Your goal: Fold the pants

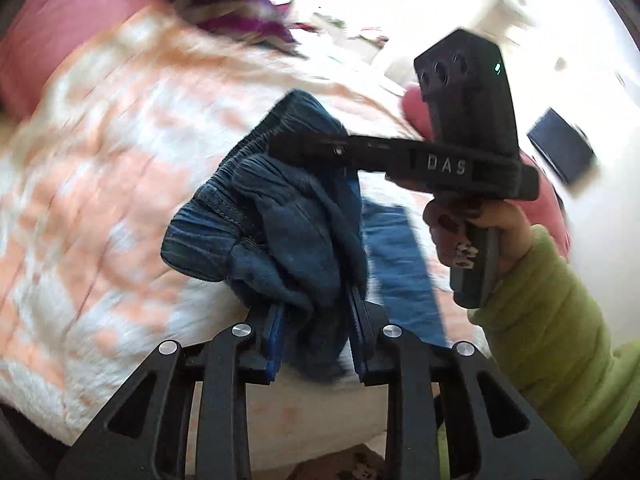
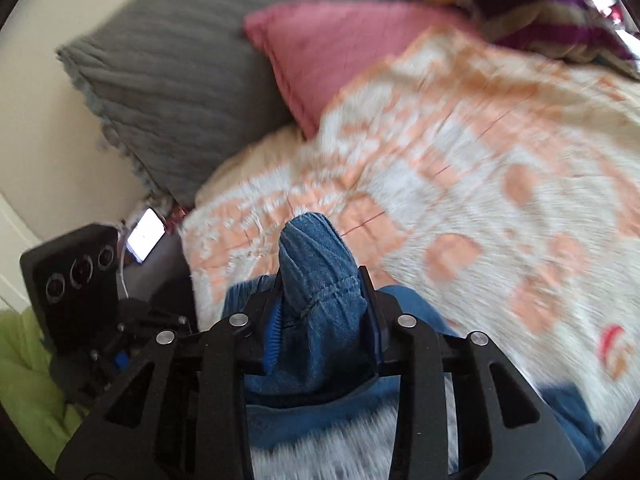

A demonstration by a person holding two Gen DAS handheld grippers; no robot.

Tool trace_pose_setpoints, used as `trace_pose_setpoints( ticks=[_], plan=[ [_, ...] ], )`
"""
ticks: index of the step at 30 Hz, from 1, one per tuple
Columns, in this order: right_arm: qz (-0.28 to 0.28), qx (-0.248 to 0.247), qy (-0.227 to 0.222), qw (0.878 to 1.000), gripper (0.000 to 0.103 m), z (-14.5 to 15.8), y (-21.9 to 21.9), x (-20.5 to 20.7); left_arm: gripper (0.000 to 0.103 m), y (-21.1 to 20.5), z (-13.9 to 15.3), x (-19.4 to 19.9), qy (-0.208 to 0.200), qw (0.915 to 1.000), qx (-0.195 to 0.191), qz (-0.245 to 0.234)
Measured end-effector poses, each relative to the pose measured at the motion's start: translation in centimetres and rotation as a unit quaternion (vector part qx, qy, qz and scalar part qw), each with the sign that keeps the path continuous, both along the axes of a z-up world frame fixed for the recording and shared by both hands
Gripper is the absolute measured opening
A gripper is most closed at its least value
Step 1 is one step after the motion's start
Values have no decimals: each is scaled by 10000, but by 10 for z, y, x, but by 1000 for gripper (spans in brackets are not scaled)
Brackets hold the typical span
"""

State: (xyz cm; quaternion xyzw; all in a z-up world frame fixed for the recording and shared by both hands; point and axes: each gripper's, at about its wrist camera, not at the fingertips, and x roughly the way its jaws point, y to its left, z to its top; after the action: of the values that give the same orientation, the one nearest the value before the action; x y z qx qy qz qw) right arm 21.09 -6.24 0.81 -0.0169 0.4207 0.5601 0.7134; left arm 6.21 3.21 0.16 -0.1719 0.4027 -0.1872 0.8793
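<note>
**Both claws clamped on blue denim pants over the bed**

Left claw (image 1: 318, 332): narrowed onto a thick bunch of the blue denim pants with gathered elastic waistband (image 1: 280, 236); blue-padded fingers (image 1: 276, 336) pressing the cloth from both sides. Waistband bulging up and forward out of the grip, ribbed gathers and stitching sharp against a blurred background.

Right claw (image 2: 326, 320): likewise drawn in on a folded wad of the same denim, pads tight against it, a rounded hump of cloth standing up between the fingers. In the left wrist view, right claw's tips (image 1: 288, 146) seen biting the upper edge of the waistband, just above the left claw's bunch. Hand with painted nails (image 1: 468, 236) wrapped round the right handle; lime-green fleecy sleeve (image 1: 552, 320) behind it.

Pants raised off the peach-and-white patterned fleece blanket (image 2: 460, 168) covering the bed, roughly mid-bed; loose blue leg fabric trailing down under both claws onto the blanket.

Toward the head of the bed: grey ribbed knit cushion (image 2: 160, 80), pink cushion (image 2: 328, 48) leaning against it, purple-and-yellow striped cloth (image 2: 532, 12) heaped at the far corner. Lit phone screen (image 2: 146, 238) lying off the bed's edge, beside the left tool's black body.
</note>
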Motion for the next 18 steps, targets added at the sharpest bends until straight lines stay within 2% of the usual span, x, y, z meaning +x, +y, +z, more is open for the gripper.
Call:
trace_pose_setpoints(
  ticks=[2,4,5,6,9,11,13,18],
  plan=[
    [-180,217,-174,9995,36,10,-41,-7,27,-27,9,-3,-152,9990,258,-337],
    [-378,258,-351,9983,50,15,-80,-15,33,-53,12,-7,-205,9963,458,-698],
    [-483,183,-413,9978,61,14,-97,-20,40,-67,10,-10,-193,9940,551,-923],
    [-578,93,-455,9972,63,12,-109,-23,43,-77,9,-12,-173,9922,608,-1070],
    [-1193,-196,-502,9914,64,2,-151,-32,44,-100,0,-19,-100,9867,842,-1387],
    [-1519,-243,-523,9867,64,-5,-165,-41,45,-102,1,-25,-163,9864,959,-1325],
    [-1720,-311,-631,9826,64,-9,-164,-53,46,-96,0,-26,-184,9876,1144,-1061],
    [-1797,-573,-607,9802,64,-21,-130,-62,46,-86,-20,-4,10,9864,1504,-668]
  ],
)
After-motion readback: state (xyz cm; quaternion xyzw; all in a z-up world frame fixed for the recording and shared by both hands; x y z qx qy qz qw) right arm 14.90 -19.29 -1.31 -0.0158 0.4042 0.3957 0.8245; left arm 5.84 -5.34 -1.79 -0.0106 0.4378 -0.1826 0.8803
